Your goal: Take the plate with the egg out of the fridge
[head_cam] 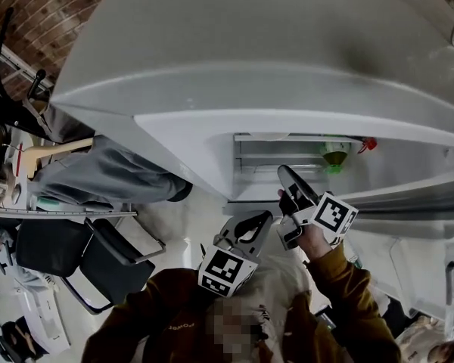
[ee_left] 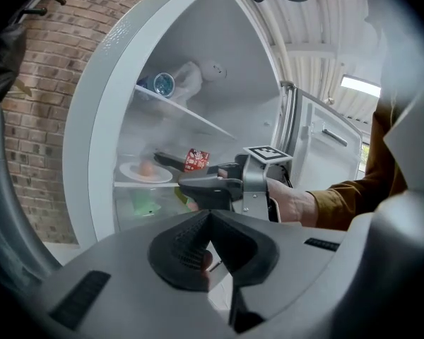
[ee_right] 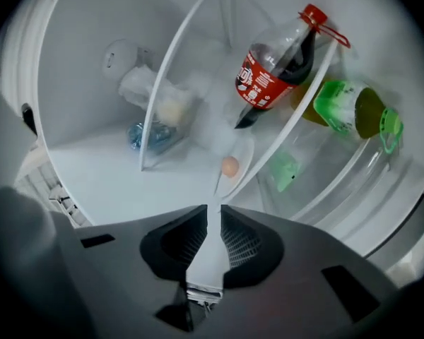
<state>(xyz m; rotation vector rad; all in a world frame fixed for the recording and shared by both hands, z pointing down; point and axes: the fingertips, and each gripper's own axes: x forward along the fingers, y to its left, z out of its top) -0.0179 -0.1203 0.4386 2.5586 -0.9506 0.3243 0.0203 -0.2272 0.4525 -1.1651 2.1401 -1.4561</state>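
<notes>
Sitting on the lower shelf (ee_left: 127, 183) of the fridge (ee_left: 92, 133), the plate (ee_left: 131, 173) carries a loose egg (ee_left: 147, 167), with a cola bottle (ee_right: 272, 69) just beside it. Our right gripper (ee_right: 212, 210) points at it, jaws slightly parted and empty (left gripper (ee_left: 209, 216) clenched shut). If we tilt the plate, the egg could roll off.

Right gripper (ee_right: 213, 212) held forward, jaws slightly apart and empty, left gripper (ee_left: 210, 215) behind it, jaws seemingly together

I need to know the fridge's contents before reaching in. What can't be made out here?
Plate: not made out in head view; the right gripper crowds the opening.
Green patch under its shelf: blurred behind clear plastic, right gripper view.
Upper-shelf bundle: wrapped, hazy in both gripper views; contents unclear.
</notes>
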